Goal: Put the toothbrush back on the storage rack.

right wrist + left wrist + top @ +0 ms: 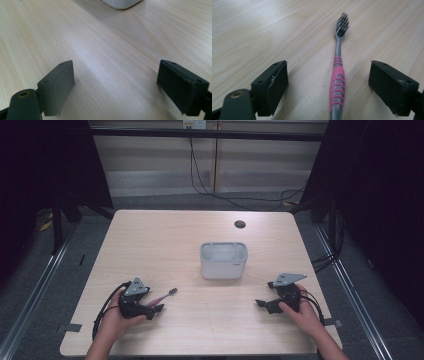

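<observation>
One toothbrush (337,82) lies flat on the wooden table (165,235), its pink-ribbed grey handle nearest the person and its dark bristle head pointing away, toward the white holder (223,260); in the high view its long axis slants up and rightward. The left gripper (152,309) sits over the handle end with jaws spread wide, one either side of the handle, touching neither. The right gripper (264,304), to the near right of the holder, is likewise wide apart and grips nothing. One holder stands mid-table; its contents cannot be made out.
</observation>
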